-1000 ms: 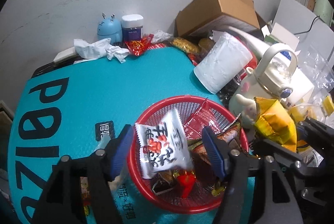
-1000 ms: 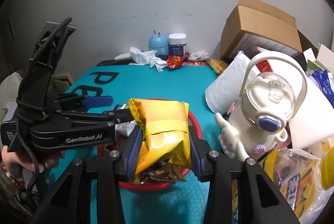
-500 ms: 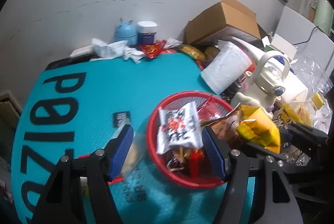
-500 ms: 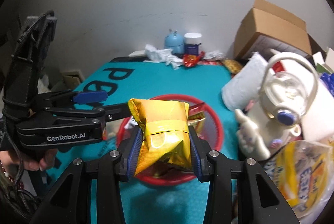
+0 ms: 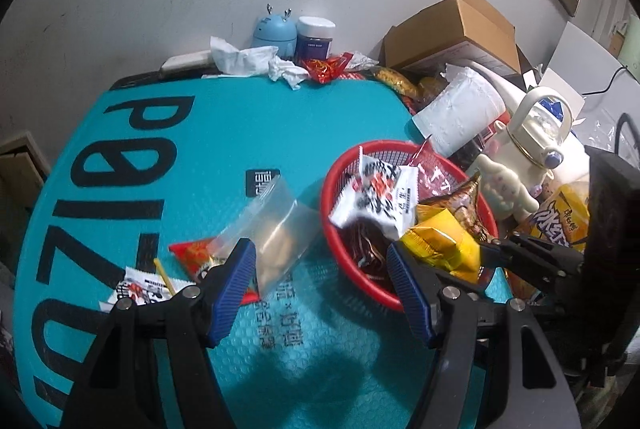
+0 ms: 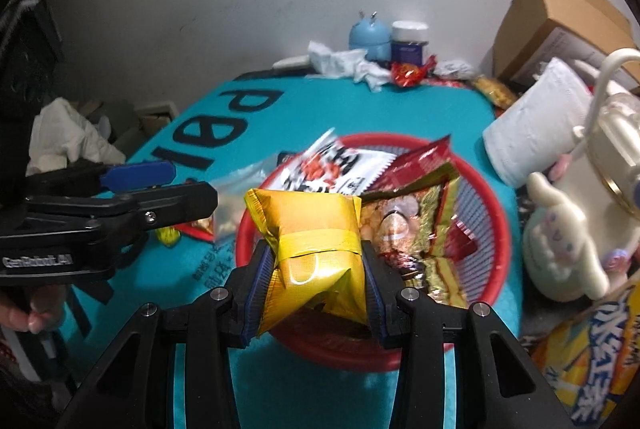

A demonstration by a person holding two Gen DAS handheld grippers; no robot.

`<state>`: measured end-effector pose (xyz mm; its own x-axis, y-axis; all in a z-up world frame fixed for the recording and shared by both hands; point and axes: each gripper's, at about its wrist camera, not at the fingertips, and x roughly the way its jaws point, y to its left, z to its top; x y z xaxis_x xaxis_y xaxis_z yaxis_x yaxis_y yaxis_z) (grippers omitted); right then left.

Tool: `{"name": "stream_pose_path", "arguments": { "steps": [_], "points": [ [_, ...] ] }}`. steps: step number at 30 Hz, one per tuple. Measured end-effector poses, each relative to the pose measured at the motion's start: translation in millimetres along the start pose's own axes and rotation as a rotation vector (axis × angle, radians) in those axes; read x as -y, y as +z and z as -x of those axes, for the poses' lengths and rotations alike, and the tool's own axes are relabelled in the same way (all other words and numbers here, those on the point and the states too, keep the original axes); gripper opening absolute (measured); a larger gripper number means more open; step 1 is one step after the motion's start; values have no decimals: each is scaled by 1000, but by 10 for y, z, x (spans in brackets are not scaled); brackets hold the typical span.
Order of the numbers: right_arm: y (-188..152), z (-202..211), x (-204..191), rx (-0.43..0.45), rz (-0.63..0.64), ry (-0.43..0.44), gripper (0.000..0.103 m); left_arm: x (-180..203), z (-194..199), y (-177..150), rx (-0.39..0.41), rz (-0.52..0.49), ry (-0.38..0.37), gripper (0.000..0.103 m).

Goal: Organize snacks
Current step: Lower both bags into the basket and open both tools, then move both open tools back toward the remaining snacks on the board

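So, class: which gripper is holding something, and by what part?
The right gripper pinches the yellow snack packet by its lower sides, over the red basket. The left gripper holds nothing.

Left claw open, nothing between its pads, angled down. Right claw clamped on a yellow packet, angled down. A hand grips the left handle.
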<state>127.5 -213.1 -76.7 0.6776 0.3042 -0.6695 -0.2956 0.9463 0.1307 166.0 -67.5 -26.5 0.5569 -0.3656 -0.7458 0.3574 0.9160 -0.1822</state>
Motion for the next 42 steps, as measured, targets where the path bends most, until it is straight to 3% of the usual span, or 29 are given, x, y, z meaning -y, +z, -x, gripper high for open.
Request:
{"name": "stream_pose_path", "arguments": {
  "steps": [7,12,26,42],
  "points": [
    [-42,-11,-15,-13,16,-3,44,-50,-19,-103,-19,33,-15,67],
    [-66,108,-38,4,48,-30,50,-11,32,-156,-10,6,27,67],
    [-131,267,-26,21,45,-48,50,61,226,-255,-1,-4,43,67],
    [-134,595,-303,84,57,27,50,38,785,-453,86,34,114,67]
  ]
}}
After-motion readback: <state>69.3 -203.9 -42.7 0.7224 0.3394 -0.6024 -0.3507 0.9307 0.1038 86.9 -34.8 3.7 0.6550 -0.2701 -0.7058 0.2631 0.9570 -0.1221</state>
